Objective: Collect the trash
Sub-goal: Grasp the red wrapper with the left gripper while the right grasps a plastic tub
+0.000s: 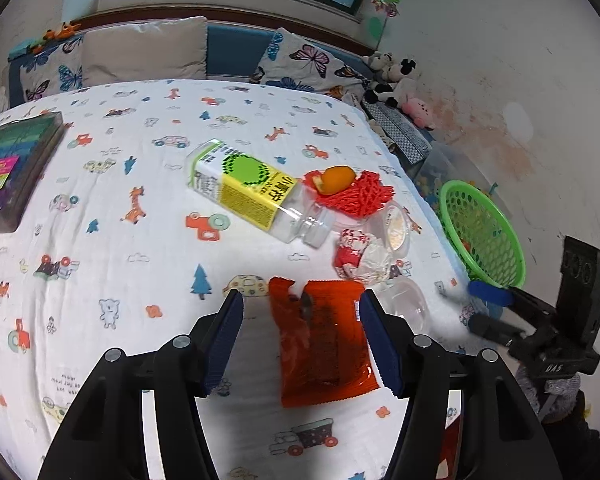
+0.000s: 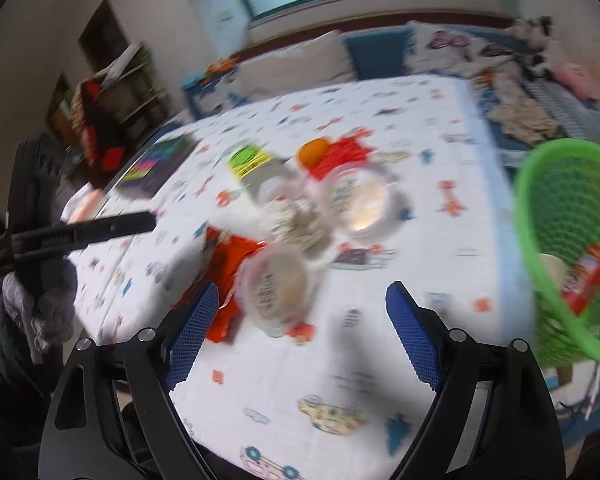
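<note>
Now, scene: a bench (image 1: 100,208) under a white cloth printed with cars and animals, scattered with trash.
Left claw (image 1: 302,336): jaws apart, hovering low over the cloth; an orange wrapper (image 1: 324,352) lies flat between the two blue pads, and its right edge looks to meet the right pad, though the left pad stands clear of it.
Right claw (image 2: 300,328): jaws spread wide, nothing pinched; the picture is smeared, so fine contact is hard to judge.
Between the right pads: a round clear cup with a pale lid (image 2: 276,288) sits on the cloth, nearer the left pad.
Plastic bottle (image 1: 248,190): lying on its side mid-bench, yellow and green label up, open neck towards the wrapper.
Red shredded heap (image 1: 356,196): just right of the bottle, with an orange peel (image 1: 336,178) on top.
Crumpled red-and-white paper (image 1: 360,256): between the heap and the wrapper, close beside a second lidded cup (image 1: 396,228).
Clear dome cup (image 1: 404,304): just right of the wrapper.
Green basket (image 1: 488,232): off the bench's right edge, tilted, its mesh open towards the camera; in the right wrist view some red packaging (image 2: 584,280) shows inside.
Dark box (image 1: 12,168): at the far left edge, well apart from the trash.
</note>
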{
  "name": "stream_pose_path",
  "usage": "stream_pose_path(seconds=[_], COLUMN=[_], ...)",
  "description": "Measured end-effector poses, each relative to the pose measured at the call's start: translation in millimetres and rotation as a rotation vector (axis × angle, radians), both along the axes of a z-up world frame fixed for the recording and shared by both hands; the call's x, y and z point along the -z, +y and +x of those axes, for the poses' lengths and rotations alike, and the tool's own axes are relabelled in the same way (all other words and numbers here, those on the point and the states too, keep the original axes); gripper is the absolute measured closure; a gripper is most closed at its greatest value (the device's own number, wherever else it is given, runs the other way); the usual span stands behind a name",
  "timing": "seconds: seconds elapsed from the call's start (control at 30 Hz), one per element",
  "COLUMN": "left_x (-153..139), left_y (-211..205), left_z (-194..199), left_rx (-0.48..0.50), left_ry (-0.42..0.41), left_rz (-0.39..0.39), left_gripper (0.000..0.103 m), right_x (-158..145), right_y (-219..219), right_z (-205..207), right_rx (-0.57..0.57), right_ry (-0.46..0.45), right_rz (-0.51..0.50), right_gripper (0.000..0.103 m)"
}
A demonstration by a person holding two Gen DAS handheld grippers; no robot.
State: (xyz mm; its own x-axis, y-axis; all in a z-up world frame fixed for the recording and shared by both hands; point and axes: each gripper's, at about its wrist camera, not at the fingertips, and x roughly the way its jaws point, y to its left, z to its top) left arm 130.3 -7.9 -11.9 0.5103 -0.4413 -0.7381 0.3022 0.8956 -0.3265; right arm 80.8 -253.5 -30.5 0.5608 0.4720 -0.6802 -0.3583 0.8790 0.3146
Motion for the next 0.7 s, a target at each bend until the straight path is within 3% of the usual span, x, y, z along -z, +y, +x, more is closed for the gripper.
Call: stream_pose_path(seconds=[0.43, 0.7], left_x=[10.1, 17.9], left_y=[13.6, 14.5], left_z=[2.1, 3.0], left_rx=[-0.021, -0.010], left_ry=[0.015, 0.035], left_rz=[0.001, 0.000], left_gripper=[0.044, 0.044], right_x=[27.3, 41.2], right_y=[26.9, 38.6], right_z=[47.0, 65.5], right_rx=[-0.251, -0.337], right_ry=[0.095, 0.134], right_rz=[-0.001, -0.012], right_gripper=[0.014, 0.014])
